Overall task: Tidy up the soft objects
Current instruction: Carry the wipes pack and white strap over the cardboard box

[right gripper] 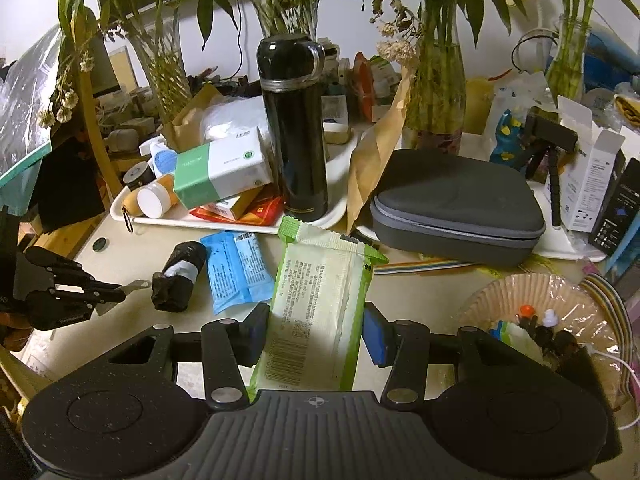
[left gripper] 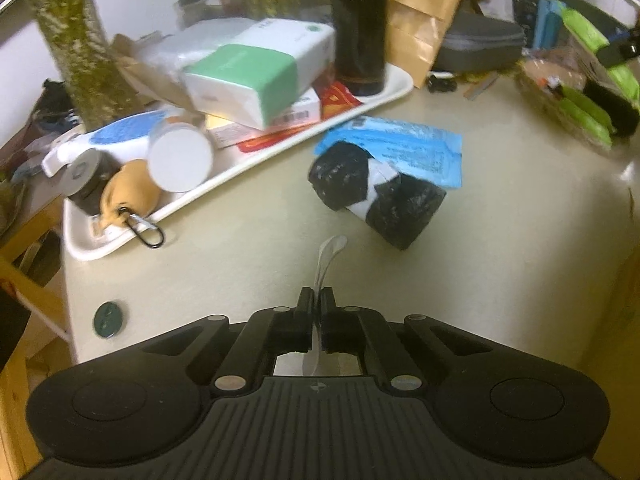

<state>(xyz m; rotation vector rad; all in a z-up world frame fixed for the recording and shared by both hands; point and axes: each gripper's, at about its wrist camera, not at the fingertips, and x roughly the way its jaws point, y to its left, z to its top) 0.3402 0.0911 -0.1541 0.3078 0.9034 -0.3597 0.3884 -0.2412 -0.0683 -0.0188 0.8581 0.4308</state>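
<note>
The left claw [left gripper: 316,300], jaws together on a thin clear strip [left gripper: 329,256], has the black bag roll [left gripper: 376,188] just ahead, axis slanting right. The right claw [right gripper: 316,332] clamps the green wipes pack [right gripper: 320,304].

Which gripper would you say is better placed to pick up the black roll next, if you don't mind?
Probably left. The left gripper sits right beside the black roll, though shut on a thin clear strip. The right gripper holds the green-and-white packet.

R jaws – green wipes pack [right gripper: 320,300] clamped
</note>
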